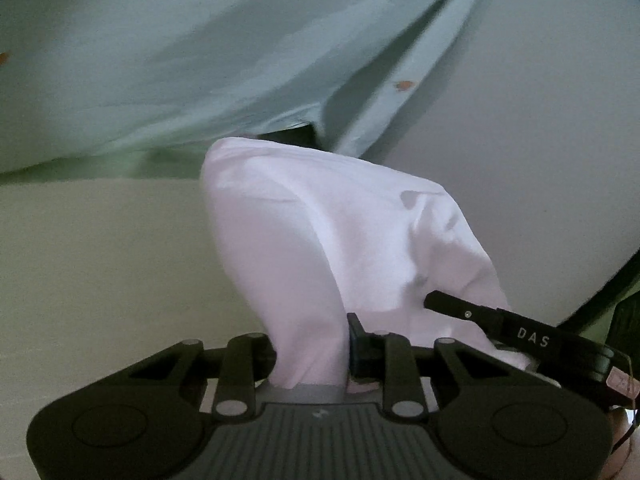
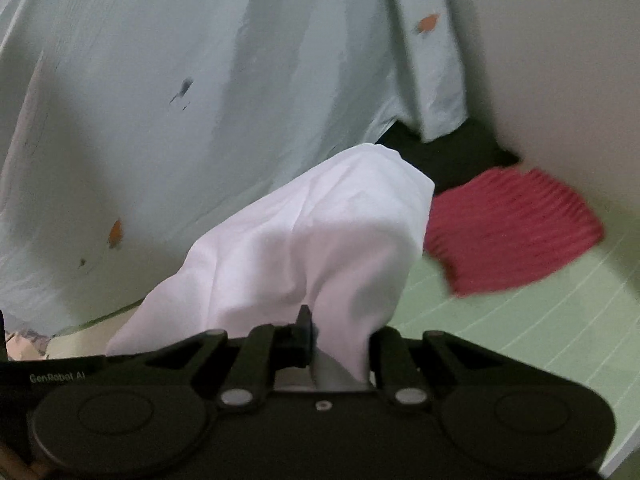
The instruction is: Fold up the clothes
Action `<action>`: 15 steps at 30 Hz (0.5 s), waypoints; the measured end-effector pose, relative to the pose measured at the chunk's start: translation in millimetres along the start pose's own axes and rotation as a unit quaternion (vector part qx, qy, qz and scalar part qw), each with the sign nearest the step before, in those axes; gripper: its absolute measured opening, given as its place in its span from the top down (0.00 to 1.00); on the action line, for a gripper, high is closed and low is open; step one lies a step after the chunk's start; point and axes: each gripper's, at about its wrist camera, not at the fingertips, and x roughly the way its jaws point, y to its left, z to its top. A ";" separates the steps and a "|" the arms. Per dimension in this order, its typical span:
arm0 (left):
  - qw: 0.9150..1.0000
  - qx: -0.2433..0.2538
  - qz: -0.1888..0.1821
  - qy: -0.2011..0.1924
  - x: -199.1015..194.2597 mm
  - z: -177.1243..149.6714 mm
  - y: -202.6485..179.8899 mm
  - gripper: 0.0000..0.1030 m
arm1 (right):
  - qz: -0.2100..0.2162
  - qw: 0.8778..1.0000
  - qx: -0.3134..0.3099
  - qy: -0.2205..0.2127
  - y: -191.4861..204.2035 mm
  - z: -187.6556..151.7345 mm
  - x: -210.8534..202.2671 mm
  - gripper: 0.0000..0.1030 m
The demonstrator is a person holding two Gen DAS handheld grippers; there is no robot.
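Folding has barely begun: 2 pinches hold the white garment (image 1: 320,240) up off the bed (blurred, so probably a shirt). Left gripper (image 1: 310,354) and right gripper (image 2: 340,344) each clamp bunched cloth; no crease shows yet, and the red knit (image 2: 512,232) lies untouched.

White garment (image 1: 320,240) swallows the left gripper's fingertips and, right beside it, the right's too (image 2: 304,240). Past it, the red knit (image 2: 516,232) smears with blur.

Left gripper (image 1: 310,354) and right gripper (image 2: 340,344) both point downward, fingers clamped on cloth.
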 end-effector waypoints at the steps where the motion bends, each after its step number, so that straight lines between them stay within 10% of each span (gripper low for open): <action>1: 1.000 -0.007 0.001 -0.005 12.9 2.7 -14.8 0.72 | 0.000 1.000 -0.004 -0.003 -15.8 10.7 -0.1 0.87; 10: 0.998 -0.046 0.014 -0.041 125.9 28.6 -119.8 0.66 | 0.000 0.992 -0.123 -0.016 -149.2 133.7 15.6 0.86; 15: 0.993 -0.041 0.106 0.024 165.9 18.8 -131.2 0.54 | -0.073 0.987 -0.140 0.039 -213.1 156.1 76.6 0.47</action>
